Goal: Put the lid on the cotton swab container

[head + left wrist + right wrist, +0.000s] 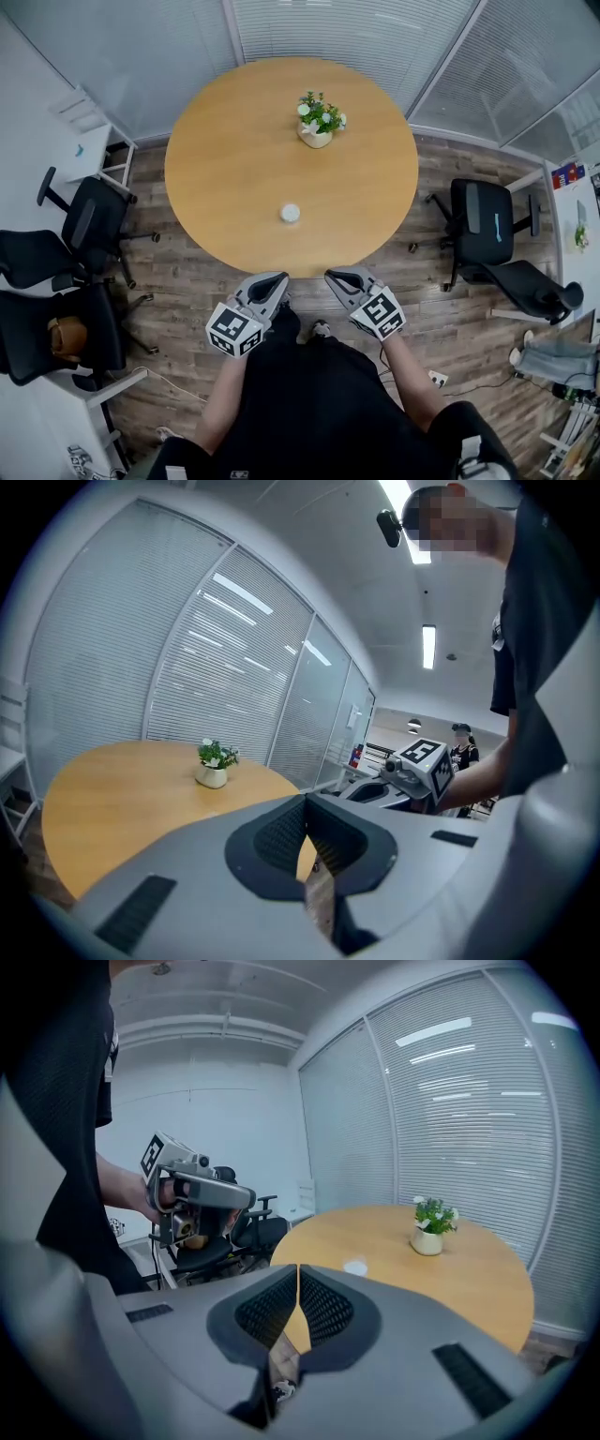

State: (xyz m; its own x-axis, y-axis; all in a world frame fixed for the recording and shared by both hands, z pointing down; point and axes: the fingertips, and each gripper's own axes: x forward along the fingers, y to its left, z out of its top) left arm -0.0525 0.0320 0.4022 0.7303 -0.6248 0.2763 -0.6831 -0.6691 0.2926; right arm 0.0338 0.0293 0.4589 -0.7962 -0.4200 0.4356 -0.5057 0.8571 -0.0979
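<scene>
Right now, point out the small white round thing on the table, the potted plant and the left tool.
small white round thing (290, 213), head view, middle of its top.
potted plant (316, 139), head view, on its pale pot.
left tool (277, 279), head view, midway between its fingertips.

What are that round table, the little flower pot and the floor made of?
The round table looks like wood or wood-look laminate: honey-coloured, with a smooth matt top. The flower pot is probably glazed ceramic, being cream and smooth, but it could be plastic. The floor shows wood-pattern planks in mixed browns and greys, likely laminate or vinyl.
</scene>
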